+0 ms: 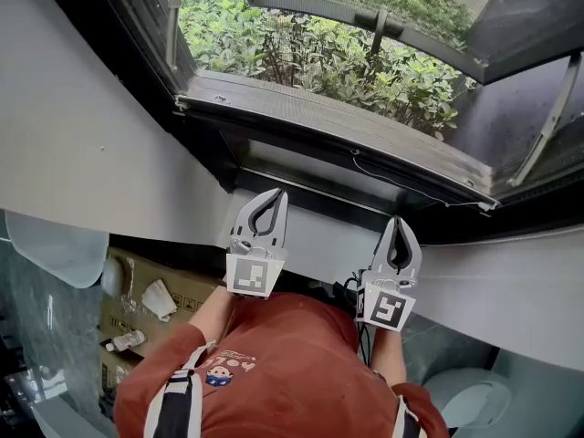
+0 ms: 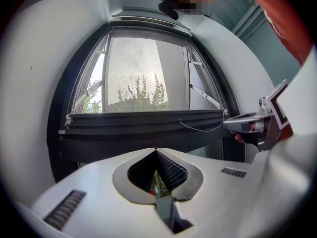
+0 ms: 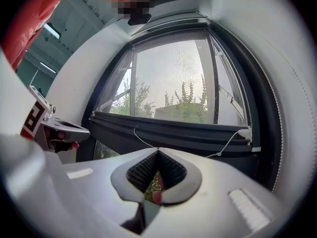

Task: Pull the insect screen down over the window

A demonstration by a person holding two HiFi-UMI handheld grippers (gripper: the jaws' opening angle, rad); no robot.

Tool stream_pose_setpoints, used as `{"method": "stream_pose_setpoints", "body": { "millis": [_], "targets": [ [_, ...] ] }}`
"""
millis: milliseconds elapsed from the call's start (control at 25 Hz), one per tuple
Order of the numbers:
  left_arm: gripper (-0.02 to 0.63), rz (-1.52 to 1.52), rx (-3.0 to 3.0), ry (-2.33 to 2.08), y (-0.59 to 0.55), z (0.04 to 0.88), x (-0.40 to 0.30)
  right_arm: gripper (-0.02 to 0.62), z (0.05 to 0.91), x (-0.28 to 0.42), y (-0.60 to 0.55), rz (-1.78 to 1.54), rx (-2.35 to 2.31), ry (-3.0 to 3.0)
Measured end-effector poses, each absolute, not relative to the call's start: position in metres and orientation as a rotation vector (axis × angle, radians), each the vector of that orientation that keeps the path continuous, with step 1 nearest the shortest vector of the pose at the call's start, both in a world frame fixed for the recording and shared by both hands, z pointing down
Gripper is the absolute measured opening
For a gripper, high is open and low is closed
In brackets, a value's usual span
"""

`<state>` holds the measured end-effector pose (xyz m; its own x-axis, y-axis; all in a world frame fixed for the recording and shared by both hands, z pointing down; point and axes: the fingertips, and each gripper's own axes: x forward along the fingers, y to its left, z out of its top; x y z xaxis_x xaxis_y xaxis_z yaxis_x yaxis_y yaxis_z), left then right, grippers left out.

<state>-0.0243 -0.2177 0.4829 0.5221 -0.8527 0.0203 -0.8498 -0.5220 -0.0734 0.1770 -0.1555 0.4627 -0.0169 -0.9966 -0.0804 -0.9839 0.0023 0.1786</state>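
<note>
Insect screen (image 2: 143, 68): mesh is covering most of the window (image 2: 64, 103), pull bar (image 2: 143, 119) sitting just above the lower frame (image 2: 124, 140); last stretch seemingly remaining. Left gripper (image 1: 274, 194), right gripper (image 1: 401, 222): fingers pressing together, holding nothing.

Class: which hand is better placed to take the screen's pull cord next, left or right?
Right, probably. The thin cord hangs off the screen bar just ahead of the right tongs; the left tongs face the bar with the cord off to one side. Both are shut and empty.
</note>
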Motion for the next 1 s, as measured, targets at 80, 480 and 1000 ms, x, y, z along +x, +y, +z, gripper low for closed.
{"method": "stream_pose_setpoints", "body": {
  "millis": [80, 480, 1000],
  "targets": [
    [0.006, -0.087, -2.693, 1.506, -0.2175, 0.4834, -0.0240, 0.009, 0.4623, 0.1774, -0.1556, -0.290, 2.153, -2.172],
    [0.006, -0.094, -2.677, 1.501, -0.2165, 0.4827, -0.0238, 0.009, 0.4612, 0.1796, -0.1536, -0.310, 2.152, -2.159],
    [0.006, -0.091, -2.679, 1.508, -0.2147, 0.4823, -0.0240, 0.009, 0.4613, 0.1788, -0.1525, -0.322, 2.144, -2.158]
  ]
}}
